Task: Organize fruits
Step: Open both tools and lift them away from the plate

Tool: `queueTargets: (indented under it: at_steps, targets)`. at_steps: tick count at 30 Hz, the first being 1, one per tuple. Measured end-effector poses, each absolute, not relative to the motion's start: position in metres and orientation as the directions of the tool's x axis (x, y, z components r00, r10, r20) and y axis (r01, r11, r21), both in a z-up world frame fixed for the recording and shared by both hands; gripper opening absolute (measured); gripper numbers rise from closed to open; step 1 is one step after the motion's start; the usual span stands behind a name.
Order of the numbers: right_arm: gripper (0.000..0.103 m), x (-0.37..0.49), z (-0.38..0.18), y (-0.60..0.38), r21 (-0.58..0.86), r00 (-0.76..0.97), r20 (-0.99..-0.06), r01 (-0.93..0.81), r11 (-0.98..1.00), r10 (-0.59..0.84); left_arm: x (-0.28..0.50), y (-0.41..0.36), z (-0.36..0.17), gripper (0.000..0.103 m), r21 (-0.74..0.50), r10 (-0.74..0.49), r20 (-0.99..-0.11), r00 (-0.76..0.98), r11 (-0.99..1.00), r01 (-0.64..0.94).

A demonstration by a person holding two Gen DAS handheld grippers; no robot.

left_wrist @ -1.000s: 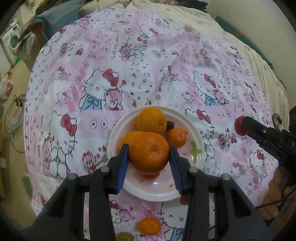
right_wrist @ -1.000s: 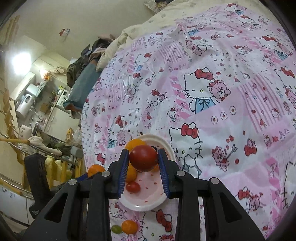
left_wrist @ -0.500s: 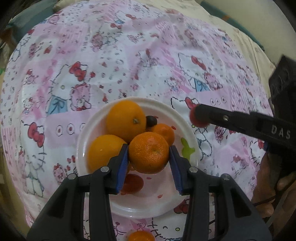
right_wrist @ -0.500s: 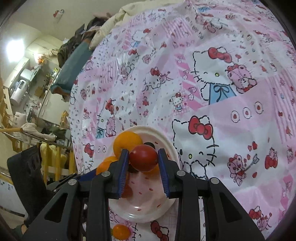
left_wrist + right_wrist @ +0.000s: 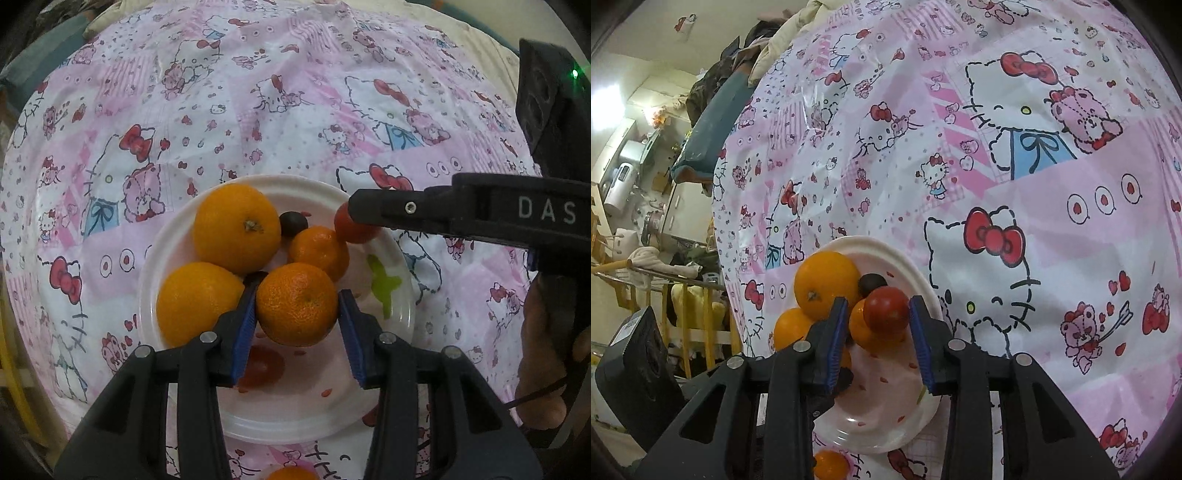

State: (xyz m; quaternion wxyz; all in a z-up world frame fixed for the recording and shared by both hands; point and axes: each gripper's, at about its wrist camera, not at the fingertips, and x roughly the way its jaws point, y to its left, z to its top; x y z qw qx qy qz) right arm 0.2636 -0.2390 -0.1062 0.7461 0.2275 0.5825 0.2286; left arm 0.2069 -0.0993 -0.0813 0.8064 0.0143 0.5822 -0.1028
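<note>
A white plate (image 5: 295,417) on the cartoon-print cloth holds two big oranges (image 5: 236,227), a small mandarin (image 5: 317,251), a dark little fruit (image 5: 293,223) and a red tomato (image 5: 264,365). Low over the plate, my left gripper (image 5: 299,291) is shut on another mandarin (image 5: 297,304), both blue pads against it. My right gripper (image 5: 878,306) reaches in from the right over the plate (image 5: 886,424) and its jaws are opening. A red tomato (image 5: 886,308) sits between them against the right pad, with a gap at the left pad.
A loose mandarin (image 5: 831,465) lies on the cloth just below the plate. A person's hand (image 5: 543,332) holds the right gripper at the right edge. The pink patterned cloth (image 5: 1034,166) spreads wide beyond the plate. Room clutter and railings lie past the table's left side.
Both grippers have sunk toward the plate with their fruit. The right gripper's tomato now hangs over the plate's right side, and a gap has appeared beside its left pad.
</note>
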Motion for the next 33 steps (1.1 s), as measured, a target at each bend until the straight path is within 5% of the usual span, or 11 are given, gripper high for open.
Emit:
queueTargets:
  at_steps: [3,6,8,33]
  targets:
    - [0.043,0.263,-0.105,-0.239,0.609,0.218,-0.762,-0.078,0.790,0.609,0.206,-0.100,-0.082,0.041,-0.090,-0.144,-0.944,0.298,0.978,0.187]
    - [0.048,0.263,-0.105,-0.237,0.601,0.218,-0.768,-0.081,0.795,0.603,0.205,-0.099,-0.080,0.061,-0.132,-0.186,-0.937,0.296,0.972,0.192]
    - [0.048,0.263,-0.105,-0.238,0.597,0.219,-0.770,-0.081,0.798,0.599,0.203,-0.100,-0.076,0.064,-0.123,-0.179,-0.932,0.314,0.974,0.188]
    - [0.050,0.224,-0.045,-0.250,0.539,0.361,-0.749,-0.155,0.828,0.555,0.177,-0.045,-0.042,0.065,-0.121,-0.139,-0.897,0.420,0.990,0.070]
